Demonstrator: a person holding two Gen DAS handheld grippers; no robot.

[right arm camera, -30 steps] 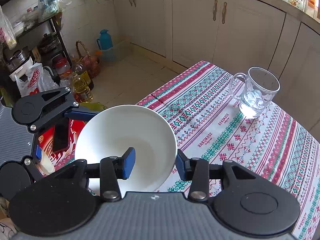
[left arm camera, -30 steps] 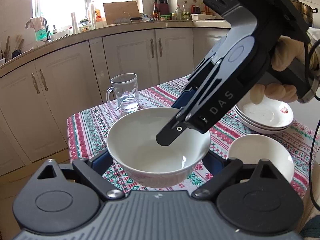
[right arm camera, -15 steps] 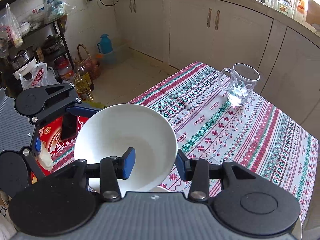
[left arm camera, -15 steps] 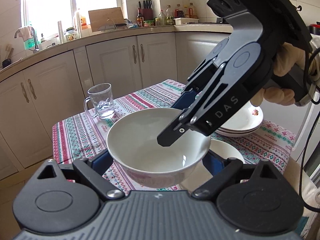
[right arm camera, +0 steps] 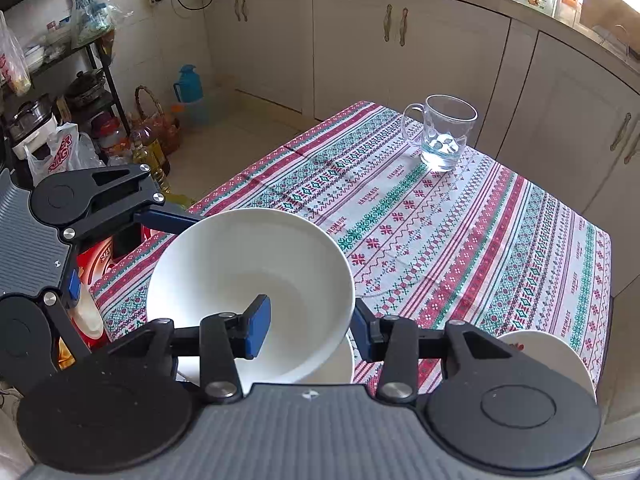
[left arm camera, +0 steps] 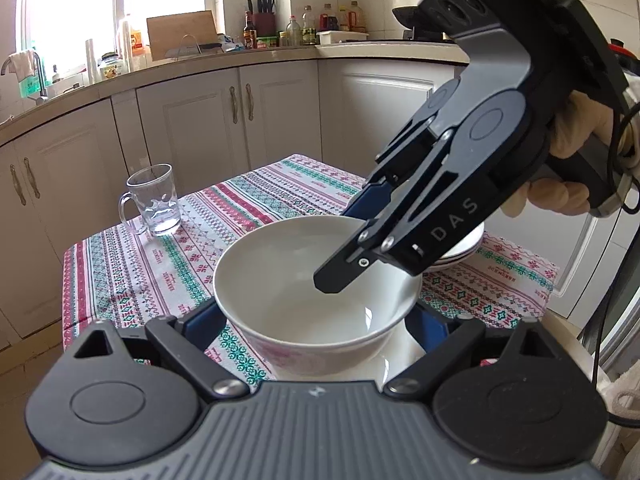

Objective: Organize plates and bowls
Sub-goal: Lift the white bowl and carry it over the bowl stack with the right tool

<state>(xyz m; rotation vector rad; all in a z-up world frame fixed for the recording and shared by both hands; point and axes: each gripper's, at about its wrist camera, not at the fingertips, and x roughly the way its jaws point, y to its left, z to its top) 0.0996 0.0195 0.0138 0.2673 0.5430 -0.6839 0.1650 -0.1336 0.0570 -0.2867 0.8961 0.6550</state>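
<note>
Left wrist view: left gripper point(left arm camera: 316, 320) clamps the white bowl point(left arm camera: 296, 300) by its sides; right gripper point(right arm camera: 310, 326) pinches its rim, above the table's point(right arm camera: 460, 240) near edge.

raised bowl point(left arm camera: 316, 280) hides most of second bowl point(left arm camera: 394, 364) underneath.

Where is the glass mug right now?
The glass mug stands on the tablecloth at the table's far corner nearest the cabinets, apart from the held bowl.
</note>
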